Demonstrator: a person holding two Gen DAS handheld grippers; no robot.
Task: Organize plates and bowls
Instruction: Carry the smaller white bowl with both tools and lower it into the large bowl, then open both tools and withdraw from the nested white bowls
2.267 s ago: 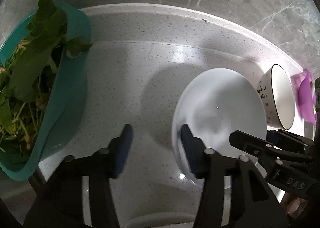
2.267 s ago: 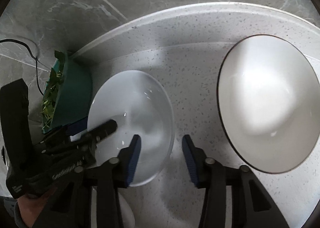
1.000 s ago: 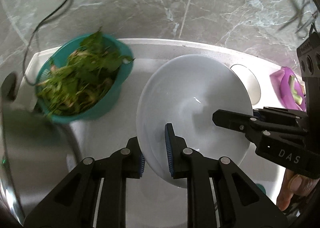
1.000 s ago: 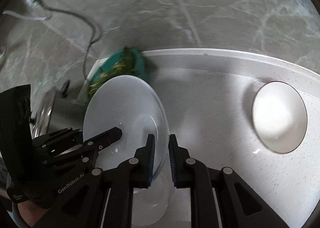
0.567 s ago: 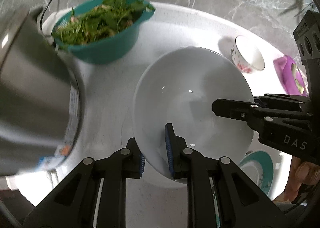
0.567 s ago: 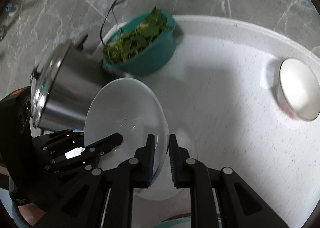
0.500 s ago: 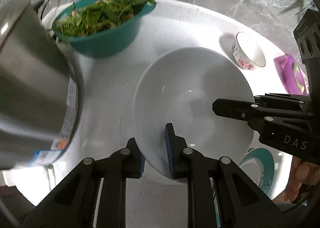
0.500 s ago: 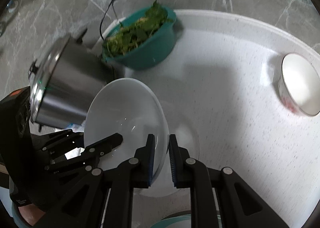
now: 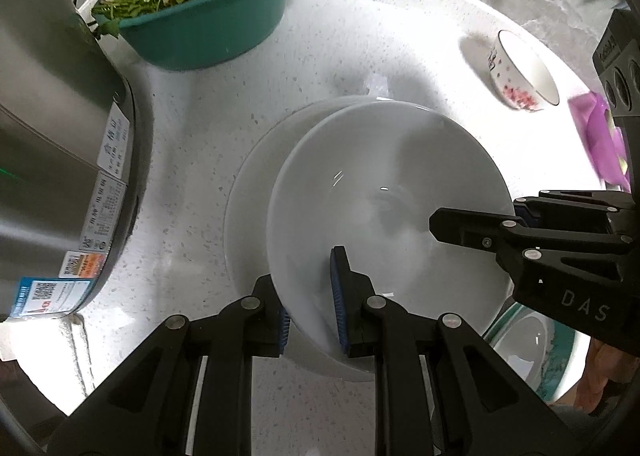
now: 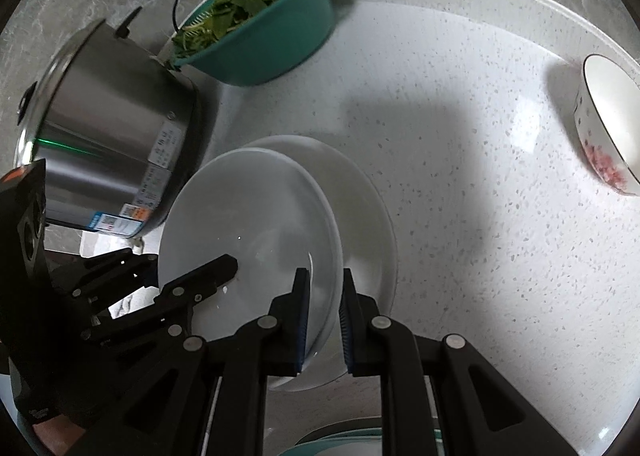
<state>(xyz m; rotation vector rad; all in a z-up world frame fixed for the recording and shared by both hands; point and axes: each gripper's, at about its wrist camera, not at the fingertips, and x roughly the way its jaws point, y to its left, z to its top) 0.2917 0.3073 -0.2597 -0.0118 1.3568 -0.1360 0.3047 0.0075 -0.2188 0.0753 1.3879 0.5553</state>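
Both grippers hold one white deep plate (image 9: 384,192) by opposite rims. My left gripper (image 9: 310,298) is shut on its near rim; my right gripper (image 10: 322,316) is shut on its right rim. The held plate (image 10: 248,224) hangs just above a second white plate (image 9: 248,184) that lies on the speckled white counter (image 10: 460,160); that lower plate also shows in the right wrist view (image 10: 360,196). The right gripper's fingers (image 9: 472,224) reach in from the right in the left wrist view. A small white bowl with pink flowers (image 9: 520,72) stands far right, seen too in the right wrist view (image 10: 608,128).
A teal basin of green leaves (image 9: 208,4) stands at the back. A steel rice cooker (image 9: 52,144) stands at the left, close to the plates. A teal-rimmed plate (image 9: 536,352) lies at the near right. A purple object (image 9: 600,136) is at the far right.
Both grippers have carried the white plate forward and down over the second white plate. The cooker and teal basin now sit closer in view.
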